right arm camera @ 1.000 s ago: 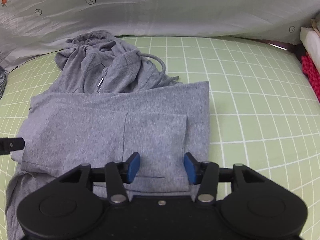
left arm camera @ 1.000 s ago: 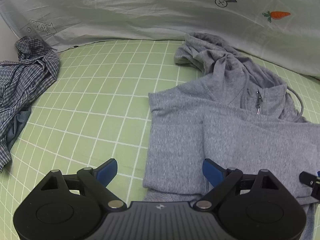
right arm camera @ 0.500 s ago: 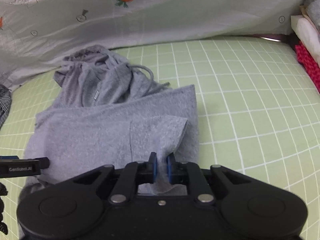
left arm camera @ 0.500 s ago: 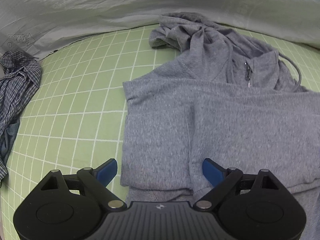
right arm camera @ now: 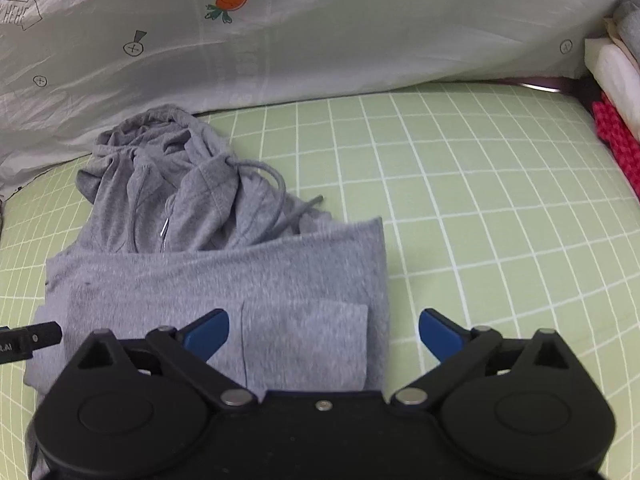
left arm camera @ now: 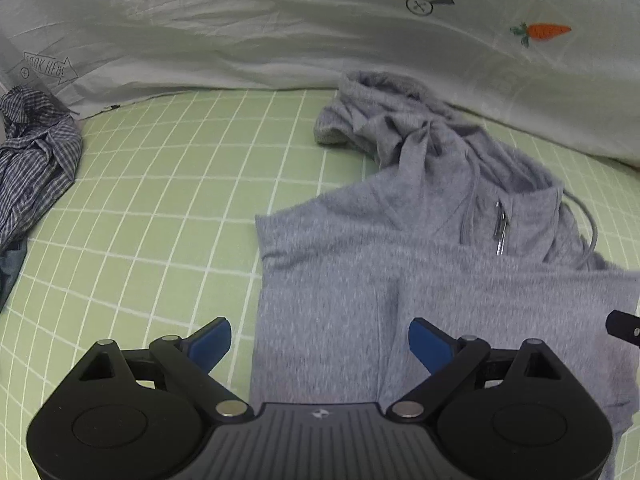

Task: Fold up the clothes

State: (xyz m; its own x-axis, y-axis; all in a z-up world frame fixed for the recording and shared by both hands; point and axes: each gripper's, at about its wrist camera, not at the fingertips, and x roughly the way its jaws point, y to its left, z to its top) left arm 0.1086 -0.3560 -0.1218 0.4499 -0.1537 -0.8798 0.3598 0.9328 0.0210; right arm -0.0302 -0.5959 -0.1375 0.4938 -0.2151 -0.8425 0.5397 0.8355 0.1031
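Both tongs are released, their blue pads spread wide and gripping nothing. The left gripper (left arm camera: 319, 340) hangs over the near left edge of the grey hoodie (left arm camera: 420, 264), with its left pad above the green grid mat (left arm camera: 160, 216) and its right pad above the folded grey cloth. The right gripper (right arm camera: 324, 330) hangs over the hoodie's near right corner (right arm camera: 304, 340); its left pad is over the grey cloth and its right pad over bare mat (right arm camera: 480, 208) just past the hoodie's right edge. The hoodie lies flat ahead of both tongs with its sleeves folded in across the body, and its rumpled hood (right arm camera: 160, 156) is at the far end, with the zipper pull (left arm camera: 500, 228) and a drawstring (right arm camera: 280, 200) trailing toward the right gripper's side. Far to the left of the left gripper lies a crumpled checked shirt (left arm camera: 36, 172). Beyond the hoodie a white sheet (left arm camera: 280, 40) printed with a carrot (left arm camera: 544, 31) rises behind the mat. Far right of the right gripper sits a stack of folded textiles (right arm camera: 616, 92), white above and red knit below.
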